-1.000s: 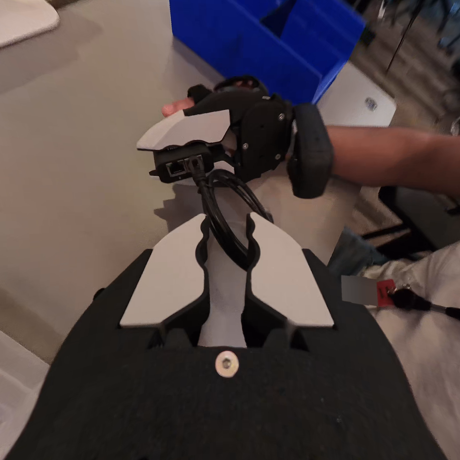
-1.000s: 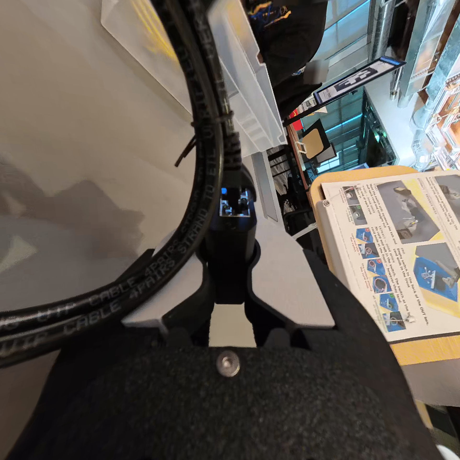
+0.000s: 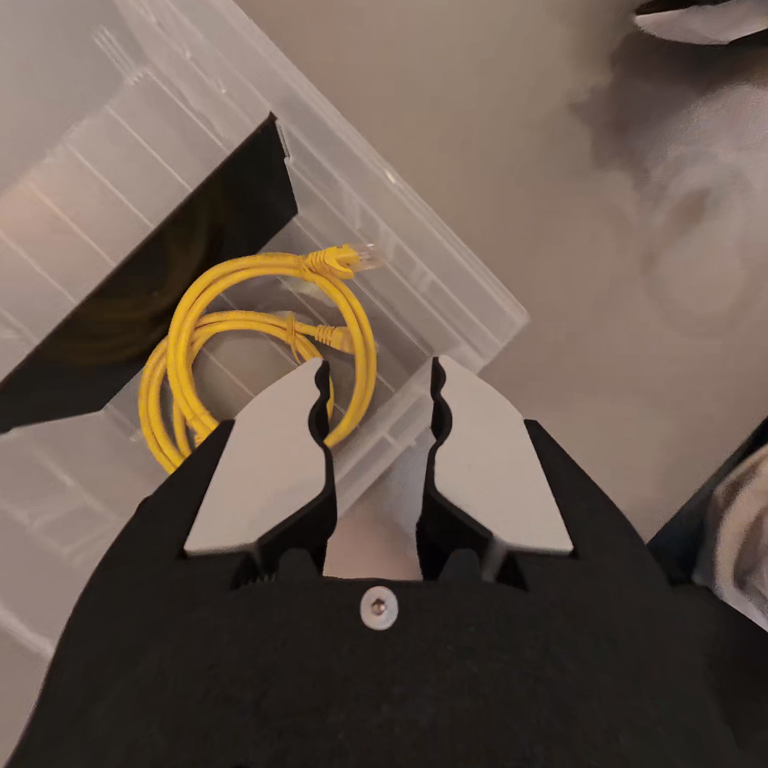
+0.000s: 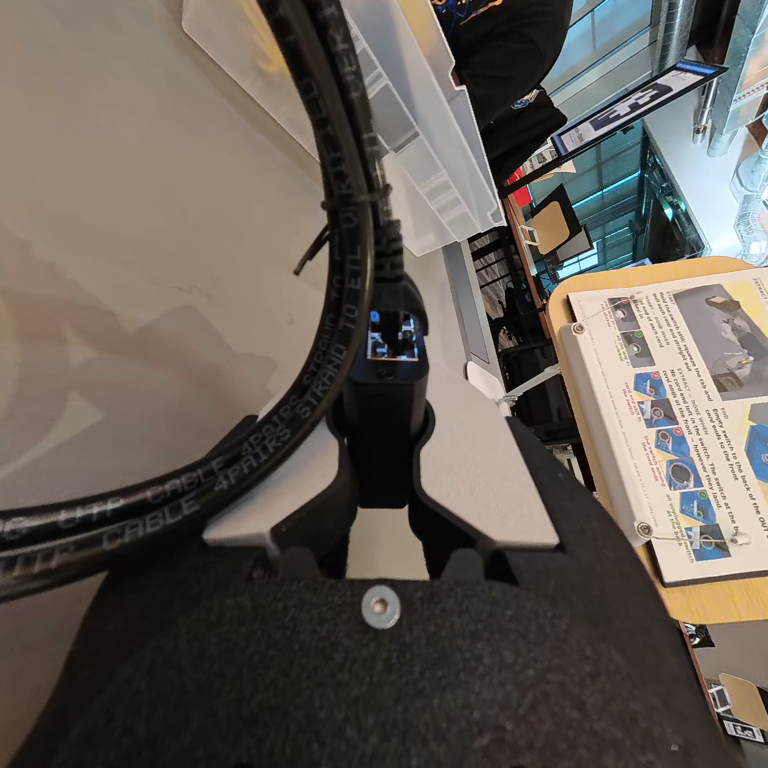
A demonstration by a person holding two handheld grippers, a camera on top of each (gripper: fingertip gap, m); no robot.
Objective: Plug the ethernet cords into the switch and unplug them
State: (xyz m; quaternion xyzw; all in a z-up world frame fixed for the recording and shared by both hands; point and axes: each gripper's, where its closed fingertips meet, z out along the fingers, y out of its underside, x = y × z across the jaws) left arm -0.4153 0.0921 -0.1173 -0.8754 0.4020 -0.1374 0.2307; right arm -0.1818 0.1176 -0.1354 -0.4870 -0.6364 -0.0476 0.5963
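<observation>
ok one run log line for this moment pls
left gripper: open over yellow cord in clear bin | right gripper: fingers clamp black switch | black cord: plugged in

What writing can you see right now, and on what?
I will not quote writing; here is where it stands.
Black ethernet cord: white print along its jacket.
Instruction sheet on the wooden board: printed lines.
Blue-framed sign: large marking.
Left wrist view: none.

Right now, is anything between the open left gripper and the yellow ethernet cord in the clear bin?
Nothing visible blocks it. The left gripper hangs open above the yellow cord, coiled in the open-topped clear bin. The black panel lies beside the coil.
</observation>
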